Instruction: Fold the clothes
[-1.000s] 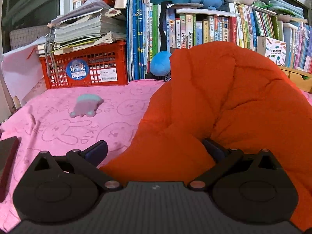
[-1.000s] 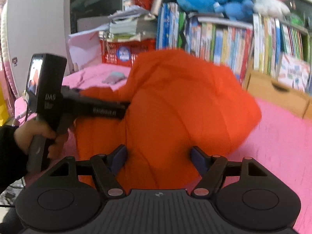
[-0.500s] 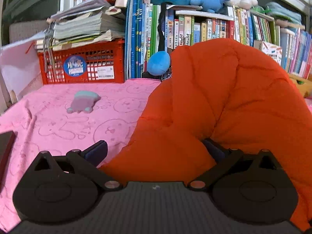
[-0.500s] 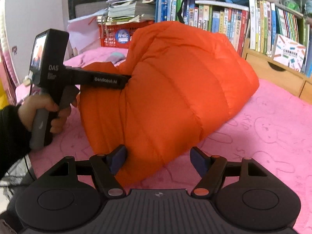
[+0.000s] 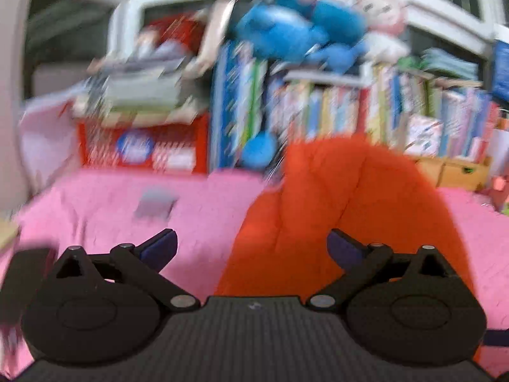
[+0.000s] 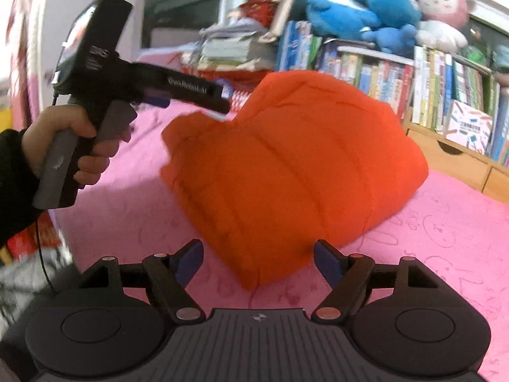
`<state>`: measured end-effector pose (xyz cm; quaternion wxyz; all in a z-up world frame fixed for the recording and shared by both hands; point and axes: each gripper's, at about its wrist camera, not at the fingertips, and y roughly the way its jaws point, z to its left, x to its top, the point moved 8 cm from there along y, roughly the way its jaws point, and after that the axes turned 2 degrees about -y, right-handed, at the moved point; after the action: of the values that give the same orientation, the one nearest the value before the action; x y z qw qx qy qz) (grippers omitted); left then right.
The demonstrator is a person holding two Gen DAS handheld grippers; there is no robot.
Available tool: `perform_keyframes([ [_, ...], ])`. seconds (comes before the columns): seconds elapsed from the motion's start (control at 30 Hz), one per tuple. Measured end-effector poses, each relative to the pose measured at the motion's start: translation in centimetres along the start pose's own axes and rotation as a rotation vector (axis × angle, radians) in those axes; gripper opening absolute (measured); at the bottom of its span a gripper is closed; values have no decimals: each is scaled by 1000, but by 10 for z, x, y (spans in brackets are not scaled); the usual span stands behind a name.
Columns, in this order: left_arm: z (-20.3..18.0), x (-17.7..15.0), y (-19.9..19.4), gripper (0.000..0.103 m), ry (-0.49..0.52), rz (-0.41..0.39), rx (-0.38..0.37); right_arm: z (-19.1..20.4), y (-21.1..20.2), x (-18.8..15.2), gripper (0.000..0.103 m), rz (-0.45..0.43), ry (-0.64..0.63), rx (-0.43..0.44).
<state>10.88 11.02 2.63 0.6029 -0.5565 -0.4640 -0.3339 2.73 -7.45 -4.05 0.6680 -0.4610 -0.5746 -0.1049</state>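
Pink bedding (image 6: 445, 238) printed with faint rabbit outlines fills the lower half of both views, with a crowded bookshelf (image 6: 397, 76) and blue plush toys (image 6: 350, 9) across the top. Your orange quilted jacket (image 6: 286, 165) sits mid-frame in the right wrist view as one puffy, rounded mound, its stitched channels bulging and its lower corner pointing toward your right gripper (image 6: 258, 259). It looks bundled over on itself rather than flat, so you could be partway through a fold or done with a loose one; no neat edges show. Both tools stand with fingers apart, holding nothing: your left gripper (image 5: 251, 246) hangs above the mound's left edge, blurred, with your hand (image 6: 63, 140) on its grip.
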Motion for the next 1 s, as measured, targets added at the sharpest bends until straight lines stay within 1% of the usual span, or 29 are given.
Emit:
perform_keyframes([
  [0.1, -19, 31, 25, 101, 73, -24, -10, -10, 0, 9, 76, -35, 50, -16],
  [0.17, -23, 36, 57, 101, 95, 20, 19, -14, 2, 9, 77, -39, 53, -52],
  [0.2, -24, 34, 74, 102, 109, 49, 33, -16, 3, 7, 77, -37, 55, -65],
  [0.27, -23, 24, 106, 102, 128, 118, 55, -15, 5, 3, 77, -27, 68, -54],
  [0.37, -13, 7, 129, 103, 66, 214, 42, -16, 8, -3, 77, -11, 43, -79],
  [0.4, -10, 2, 137, 103, 45, 246, 37, -21, 11, -3, 78, -6, 61, -83],
  [0.43, -8, -2, 141, 103, 31, 269, 35, -26, 14, -4, 81, 0, 78, -86],
  [0.53, -8, 1, 129, 102, 61, 246, 52, -41, 26, -4, 84, 16, 134, -93],
  [0.6, -9, 3, 121, 102, 82, 230, 63, -50, 37, -1, 85, 22, 123, -120],
  [0.7, -9, 6, 111, 102, 109, 205, 84, -65, 47, 6, 86, 16, 83, -182],
  [0.77, -8, 7, 109, 102, 111, 200, 95, -79, 46, 6, 85, 16, 110, -233],
  [0.83, -7, 6, 103, 102, 95, 199, 88, -93, 45, 5, 85, 15, 138, -283],
  [0.87, -8, 5, 97, 102, 87, 195, 79, -97, 43, 2, 85, 8, 159, -285],
  [1.0, -14, -3, 58, 103, 78, 169, 44, -100, 29, -14, 85, 3, 227, -236],
])
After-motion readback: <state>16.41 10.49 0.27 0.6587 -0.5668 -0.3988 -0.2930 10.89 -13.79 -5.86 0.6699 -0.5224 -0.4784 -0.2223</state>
